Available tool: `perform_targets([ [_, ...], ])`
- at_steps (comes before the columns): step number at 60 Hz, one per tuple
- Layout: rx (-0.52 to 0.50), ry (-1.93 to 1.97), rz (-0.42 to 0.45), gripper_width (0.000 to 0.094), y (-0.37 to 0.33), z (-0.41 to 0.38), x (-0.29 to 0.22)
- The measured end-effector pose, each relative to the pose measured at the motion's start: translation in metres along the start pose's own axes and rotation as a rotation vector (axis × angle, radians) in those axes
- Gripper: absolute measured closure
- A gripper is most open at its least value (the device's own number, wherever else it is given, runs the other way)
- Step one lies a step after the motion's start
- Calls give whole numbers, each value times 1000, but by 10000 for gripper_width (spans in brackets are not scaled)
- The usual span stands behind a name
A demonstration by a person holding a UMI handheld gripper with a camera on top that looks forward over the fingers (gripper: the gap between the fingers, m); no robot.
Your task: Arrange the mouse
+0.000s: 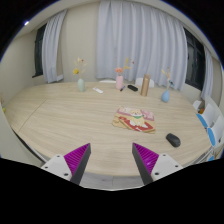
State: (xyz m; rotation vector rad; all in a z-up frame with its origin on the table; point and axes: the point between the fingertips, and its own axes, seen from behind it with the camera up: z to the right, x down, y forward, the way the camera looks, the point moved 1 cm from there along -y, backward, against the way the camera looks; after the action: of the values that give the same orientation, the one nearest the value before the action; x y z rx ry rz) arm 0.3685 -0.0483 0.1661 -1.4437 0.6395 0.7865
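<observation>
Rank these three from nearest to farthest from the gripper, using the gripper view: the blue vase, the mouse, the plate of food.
1. Mouse: dark, on the table just beyond the open gripper, off to its right.
2. Plate of food: mid-table, ahead and slightly right.
3. Blue vase: near the table's far edge, right of centre, before the curtains.

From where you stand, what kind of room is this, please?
Probably a meeting or dining room: a long wooden table, white curtains over windows, vases along it. The open tongs hover above it, holding nothing.
</observation>
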Motion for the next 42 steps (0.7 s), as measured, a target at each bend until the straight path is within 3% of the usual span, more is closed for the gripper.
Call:
perform_targets([
  [32, 209, 102, -48, 75, -15, 225, 70],
  [42, 234, 98, -38, 77, -10, 284, 80],
])
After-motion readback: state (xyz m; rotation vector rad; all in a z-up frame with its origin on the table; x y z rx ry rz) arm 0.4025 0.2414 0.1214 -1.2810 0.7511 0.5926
